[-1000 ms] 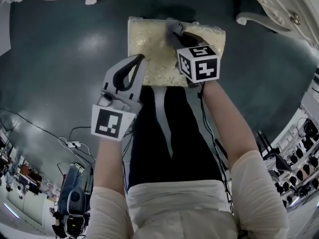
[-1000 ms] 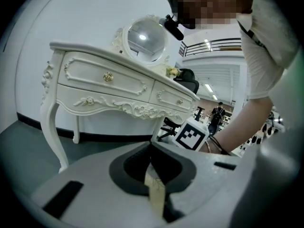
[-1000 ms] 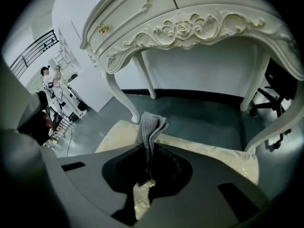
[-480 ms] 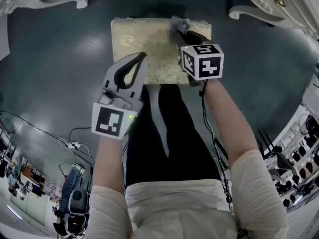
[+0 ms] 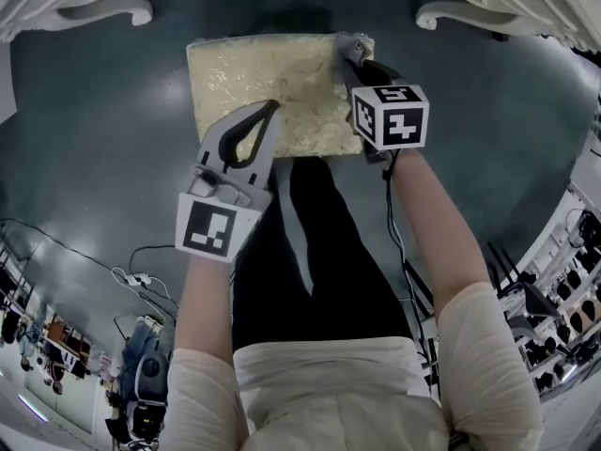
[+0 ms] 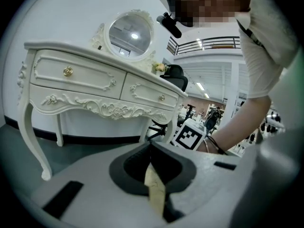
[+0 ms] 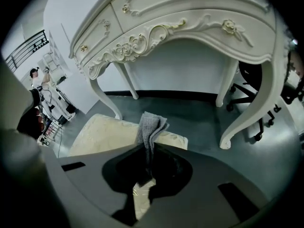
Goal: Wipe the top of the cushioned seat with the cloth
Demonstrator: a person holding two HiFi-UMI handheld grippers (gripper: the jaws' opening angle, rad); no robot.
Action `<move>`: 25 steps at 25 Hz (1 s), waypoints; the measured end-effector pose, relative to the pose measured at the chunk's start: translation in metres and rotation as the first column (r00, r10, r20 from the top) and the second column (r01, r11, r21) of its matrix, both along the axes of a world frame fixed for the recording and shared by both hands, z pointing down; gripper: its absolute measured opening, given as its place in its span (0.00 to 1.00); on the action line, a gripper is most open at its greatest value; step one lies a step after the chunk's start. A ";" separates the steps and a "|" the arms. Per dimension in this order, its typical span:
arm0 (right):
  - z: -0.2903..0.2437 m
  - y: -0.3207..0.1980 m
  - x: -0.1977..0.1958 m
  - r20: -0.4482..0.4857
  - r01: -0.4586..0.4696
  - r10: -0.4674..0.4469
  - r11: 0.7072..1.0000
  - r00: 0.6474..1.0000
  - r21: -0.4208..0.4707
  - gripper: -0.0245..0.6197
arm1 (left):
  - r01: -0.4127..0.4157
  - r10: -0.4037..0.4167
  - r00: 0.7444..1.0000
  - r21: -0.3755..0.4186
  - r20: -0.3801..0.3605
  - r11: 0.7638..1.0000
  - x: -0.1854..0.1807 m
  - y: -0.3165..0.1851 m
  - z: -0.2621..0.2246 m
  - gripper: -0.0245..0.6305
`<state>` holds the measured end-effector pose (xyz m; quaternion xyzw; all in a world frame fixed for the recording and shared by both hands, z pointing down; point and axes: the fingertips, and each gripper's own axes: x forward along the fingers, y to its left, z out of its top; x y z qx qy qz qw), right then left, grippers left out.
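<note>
One cloth (image 7: 151,125) sits pinched in your right gripper (image 7: 149,148) at a corner of the one cushioned seat (image 5: 254,73); your left gripper (image 6: 151,145) is clenched on nothing.

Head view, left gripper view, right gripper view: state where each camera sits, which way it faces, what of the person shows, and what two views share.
Head view: on the head, facing steeply down at the cushioned seat; arms, legs, left gripper, right gripper show.
Left gripper view: on left gripper, facing the dressing table; jaws together, right forearm shows.
Right gripper view: on right gripper, facing down at that seat; jaws shut on cloth.
Shared: both gripper views show that table.
</note>
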<state>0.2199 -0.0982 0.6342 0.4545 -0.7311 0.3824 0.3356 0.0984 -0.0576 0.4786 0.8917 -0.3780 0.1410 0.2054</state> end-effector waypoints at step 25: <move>-0.057 0.036 -0.136 0.041 -0.017 0.017 1.000 0.999 0.000 0.08 | -0.090 0.089 0.996 0.038 0.032 0.995 -0.112 0.042 -0.035 0.04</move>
